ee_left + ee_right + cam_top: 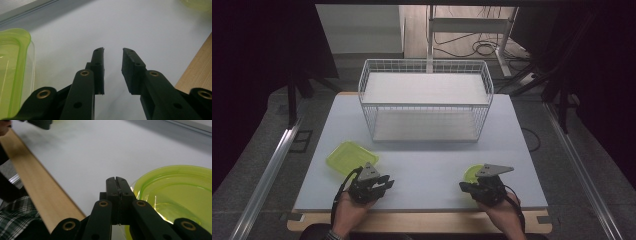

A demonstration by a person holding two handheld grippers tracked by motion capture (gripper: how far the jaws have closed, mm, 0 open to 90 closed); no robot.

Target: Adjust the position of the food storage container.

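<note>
From above, your left hand-held gripper [384, 183] sits near the table's [427, 165] front edge toward the left corner, jaws pointing toward the middle. A green tray [347, 156] lies just behind it, close to the left edge. Your right hand-held gripper [466, 187] sits near the front edge toward the right corner, jaws pointing left. A round green dish [472, 172] lies just behind that gripper, partly covered by its grey plate. A white wire rack [426, 100] with two shelves stands at the back of the table, well apart from both hands.

In the left gripper view, your left hand-held gripper [113, 53] has its jaws spread a little, with nothing but bare table between them. The tray [13, 72] lies beside the jaws at the picture's left, apart from them. The table's wooden front edge [197, 72] runs along the right.

In the right gripper view, your right hand-held gripper [116, 180] has its jaws pressed together with nothing between them. The dish [175, 192] lies just beside the jaws; you cannot tell whether they touch its rim. The wooden edge [40, 192] runs along the left.
</note>
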